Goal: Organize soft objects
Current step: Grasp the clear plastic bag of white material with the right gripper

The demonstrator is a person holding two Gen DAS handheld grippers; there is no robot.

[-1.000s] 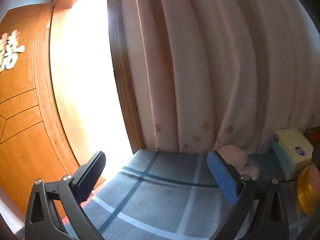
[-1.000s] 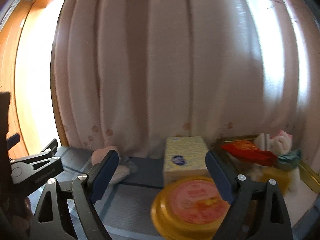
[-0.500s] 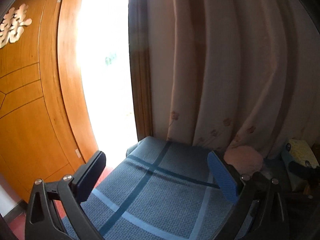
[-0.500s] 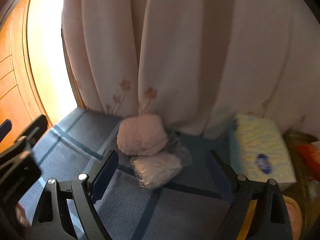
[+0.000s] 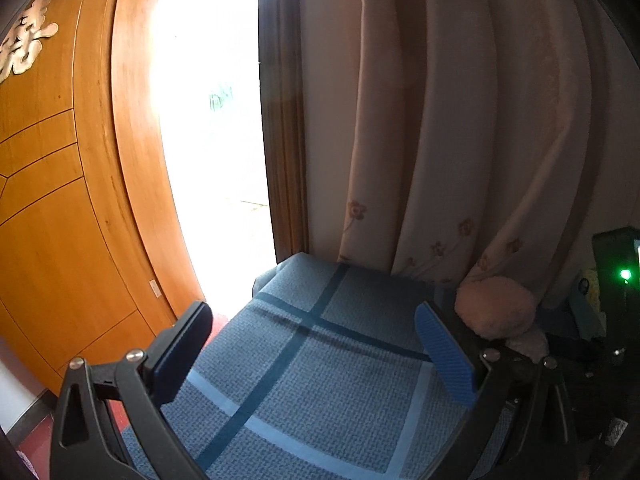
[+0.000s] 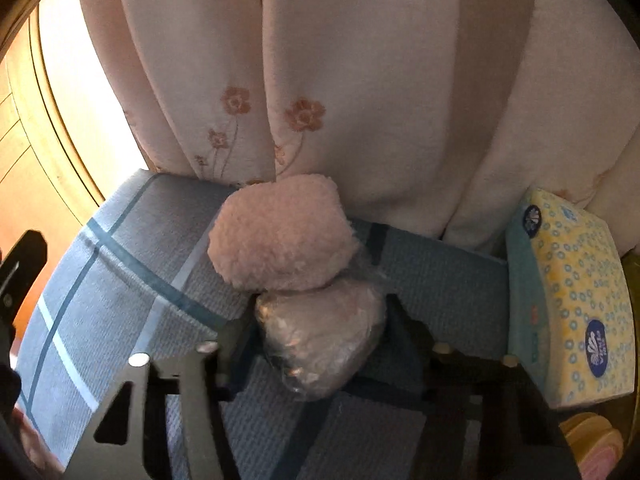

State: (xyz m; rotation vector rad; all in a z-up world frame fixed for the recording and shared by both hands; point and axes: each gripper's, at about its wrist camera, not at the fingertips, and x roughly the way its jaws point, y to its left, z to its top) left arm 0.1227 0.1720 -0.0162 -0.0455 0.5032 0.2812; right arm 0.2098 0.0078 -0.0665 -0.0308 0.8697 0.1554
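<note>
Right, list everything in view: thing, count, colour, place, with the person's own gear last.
fluffy pink plush bundle: one, pink, on the cloth at the curtain's foot.
plastic-wrapped pink soft bundle: one, pale pink under clear wrap, just in front of the plush one, touching it.
yellow-and-teal tissue pack: one, at the right side of the cloth.
blue checked cloth: one, covering the surface.
cream flowered curtain: one, behind everything.
orange wooden door: one, far left.
yellow round lid: one, bottom right, partly cut off.
left hand-held gripper: open over bare cloth.
right hand-held gripper: jaws closing, wrapped bundle between them.
</note>
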